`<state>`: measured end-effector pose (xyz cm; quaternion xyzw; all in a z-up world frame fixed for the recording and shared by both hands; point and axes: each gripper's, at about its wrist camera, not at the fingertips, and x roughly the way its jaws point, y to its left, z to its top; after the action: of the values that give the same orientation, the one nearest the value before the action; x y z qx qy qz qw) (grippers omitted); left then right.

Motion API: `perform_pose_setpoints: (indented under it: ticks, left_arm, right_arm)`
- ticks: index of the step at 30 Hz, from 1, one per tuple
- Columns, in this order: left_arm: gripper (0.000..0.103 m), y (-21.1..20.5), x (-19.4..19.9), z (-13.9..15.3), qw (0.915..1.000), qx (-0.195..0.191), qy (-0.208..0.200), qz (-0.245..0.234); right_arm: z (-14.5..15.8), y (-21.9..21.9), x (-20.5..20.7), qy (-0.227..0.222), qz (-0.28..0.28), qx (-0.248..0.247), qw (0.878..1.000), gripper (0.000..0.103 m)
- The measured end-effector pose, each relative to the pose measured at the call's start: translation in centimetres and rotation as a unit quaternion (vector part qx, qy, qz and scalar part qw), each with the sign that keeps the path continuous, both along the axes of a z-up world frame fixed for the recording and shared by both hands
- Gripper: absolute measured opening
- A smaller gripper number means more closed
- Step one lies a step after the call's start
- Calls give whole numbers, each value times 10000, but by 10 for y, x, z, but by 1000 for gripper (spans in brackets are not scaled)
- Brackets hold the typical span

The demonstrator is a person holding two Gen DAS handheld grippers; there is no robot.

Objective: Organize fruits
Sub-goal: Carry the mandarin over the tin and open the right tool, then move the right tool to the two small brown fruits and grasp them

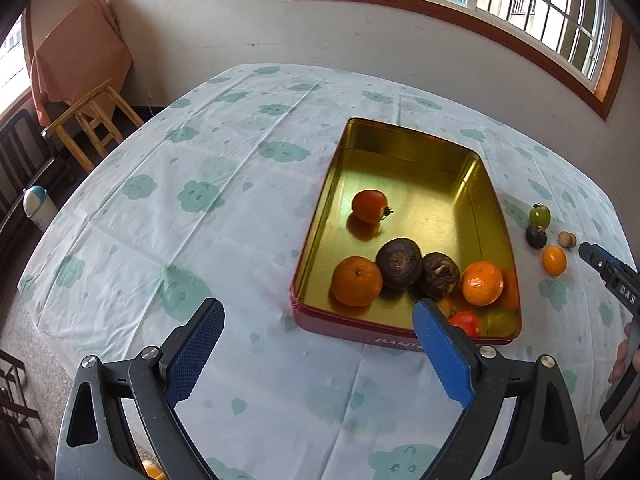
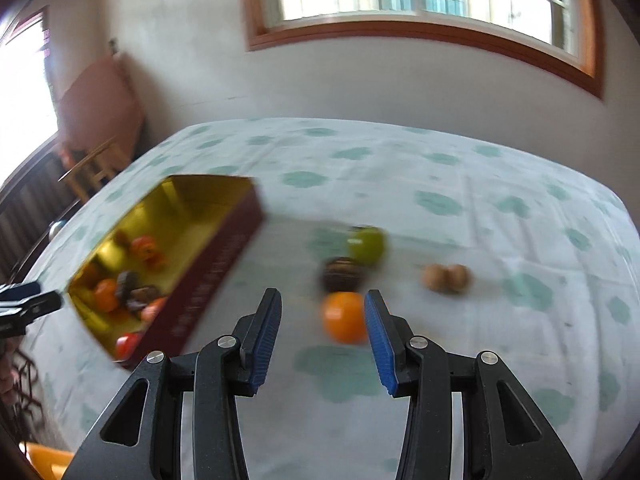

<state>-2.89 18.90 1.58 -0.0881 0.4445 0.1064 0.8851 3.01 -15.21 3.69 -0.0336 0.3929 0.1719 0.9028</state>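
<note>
A red tin [image 1: 362, 330] with a gold inside sits on the clouded tablecloth. It holds two oranges [image 1: 357, 281], two dark round fruits [image 1: 399, 263] and two red fruits [image 1: 370, 206]. My left gripper [image 1: 318, 308] hovers open and empty over the tin's near edge. To the right of the tin, a small orange [image 2: 345, 317], a dark fruit [image 2: 342, 274], a green fruit [image 2: 366, 245] and a walnut [image 2: 446, 277] lie on the cloth. My right gripper [image 2: 323, 296] is open just short of the small orange, which shows blurred beside the right finger, untouched. The same gripper [image 1: 591, 251] enters the left wrist view from the right.
A wooden stool [image 1: 94, 120] and an orange-draped piece of furniture [image 1: 80, 52] stand off the table's far left corner, with a white bin [image 1: 38, 204] on the floor. A person's hand [image 1: 624, 352] holds the right gripper. The tablecloth [image 1: 200, 200] spreads left of the tin.
</note>
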Motion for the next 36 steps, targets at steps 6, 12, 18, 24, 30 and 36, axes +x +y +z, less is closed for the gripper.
perform_pose_setpoints:
  ticks: [6, 12, 18, 24, 30, 36]
  left_arm:
    - [94, -8, 5, 2, 9999, 46, 11, -106]
    - [94, -10, 10, 1, 9999, 52, 48, -132]
    - [94, -9, 14, -3, 9999, 48, 109, -125]
    - [94, -7, 16, -4, 9998, 50, 142, -109]
    - [94, -5, 17, -7, 9998, 59, 177, -105]
    - [94, -5, 21, -12, 9996, 57, 243, -110]
  right_arm:
    - [-11, -41, 26, 179, -569, 21, 9982, 45]
    - [-24, -52, 47, 349, -830, 27, 9959, 46]
    - [-35, -51, 63, 524, -980, 90, 9938, 49]
    - [-46, -53, 79, 746, -1288, 305, 9884, 50]
    - [-57, -51, 99, 824, -1409, 244, 9863, 52]
    - [-58, -47, 114, 723, -1458, 116, 9866, 57]
